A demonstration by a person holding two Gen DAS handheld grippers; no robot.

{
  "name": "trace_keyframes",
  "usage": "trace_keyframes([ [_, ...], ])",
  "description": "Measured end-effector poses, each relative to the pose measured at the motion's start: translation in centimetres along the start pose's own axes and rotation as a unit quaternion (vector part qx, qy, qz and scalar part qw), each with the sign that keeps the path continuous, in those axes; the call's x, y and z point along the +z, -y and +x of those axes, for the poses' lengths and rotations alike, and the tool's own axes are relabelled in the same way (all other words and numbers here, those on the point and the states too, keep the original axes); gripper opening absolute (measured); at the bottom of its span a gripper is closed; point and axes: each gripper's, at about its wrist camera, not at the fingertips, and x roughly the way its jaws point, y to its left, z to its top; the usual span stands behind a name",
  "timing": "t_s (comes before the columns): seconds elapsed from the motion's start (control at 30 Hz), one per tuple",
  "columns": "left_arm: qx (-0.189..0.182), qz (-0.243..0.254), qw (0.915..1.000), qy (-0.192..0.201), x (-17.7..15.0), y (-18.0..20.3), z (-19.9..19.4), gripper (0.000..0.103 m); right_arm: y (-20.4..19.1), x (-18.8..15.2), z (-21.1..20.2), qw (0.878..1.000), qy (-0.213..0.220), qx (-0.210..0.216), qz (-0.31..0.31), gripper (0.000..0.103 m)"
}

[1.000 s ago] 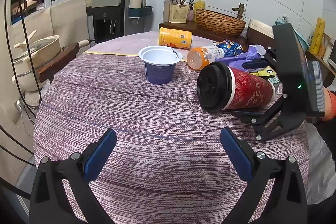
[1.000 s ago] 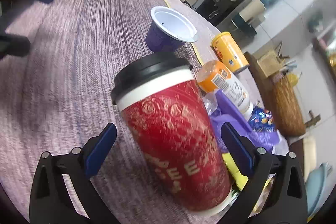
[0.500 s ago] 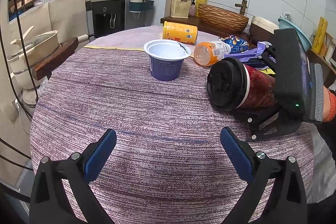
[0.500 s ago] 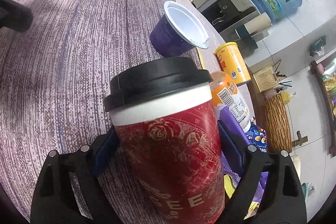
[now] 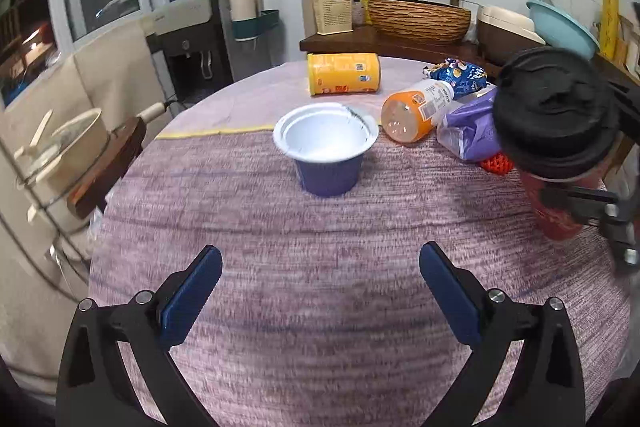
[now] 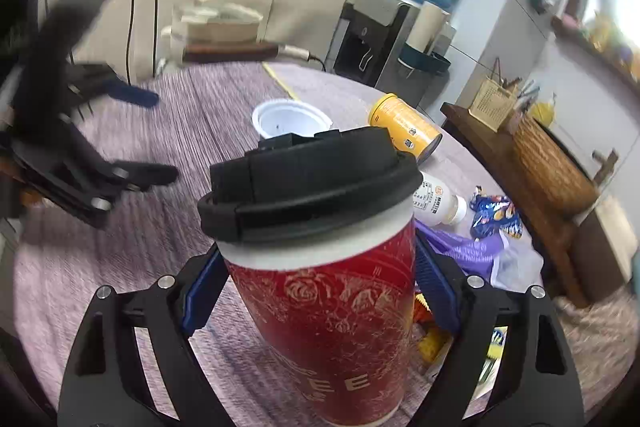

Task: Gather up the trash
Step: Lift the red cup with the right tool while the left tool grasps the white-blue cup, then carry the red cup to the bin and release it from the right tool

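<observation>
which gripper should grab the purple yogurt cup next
Left. The left gripper is open and empty, and the purple yogurt cup stands upright straight ahead of it. The right gripper is closed on the red coffee cup, so it is busy.

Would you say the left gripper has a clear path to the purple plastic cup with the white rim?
Probably yes. The left gripper is open and empty, and the purple plastic cup stands upright straight ahead with only bare woven tablecloth between. The red paper cup in the right gripper sits off to one side.
</observation>
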Motion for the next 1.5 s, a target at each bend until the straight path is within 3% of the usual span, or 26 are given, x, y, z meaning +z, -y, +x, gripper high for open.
trace_keyframes([
  [0.37,-0.005,0.083,0.9959,-0.035,6.4,2.8,6.3,0.07,1.2,-2.1,-4.1,0.994,0.04,-0.002,0.101,0.082],
  [0.57,0.032,0.124,0.99,-0.058,6.8,3.9,9.0,0.049,0.9,-2.8,-5.1,0.992,0.054,0.002,0.114,0.081],
  [0.63,0.045,0.133,0.9882,-0.062,6.7,4.2,9.2,0.035,1.0,-3.1,-5.1,0.991,0.057,0.001,0.119,0.081],
  [0.73,0.04,0.127,0.9891,-0.063,6.6,4.0,9.2,0.019,1.2,-3.4,-5.3,0.99,0.061,0.0,0.13,0.081],
  [0.83,0.043,0.115,0.9908,-0.057,6.4,3.8,8.7,0.011,1.3,-3.5,-5.4,0.989,0.063,-0.002,0.137,0.081],
  [1.2,0.022,0.057,0.998,-0.015,5.1,3.1,4.2,0.008,0.8,-3.7,-6.8,0.986,0.082,0.001,0.146,0.081],
  [1.5,-0.022,0.025,0.999,0.03,2.3,5.2,-2.2,0.008,0.5,-6.2,-10.0,0.981,0.103,0.009,0.167,0.081],
])
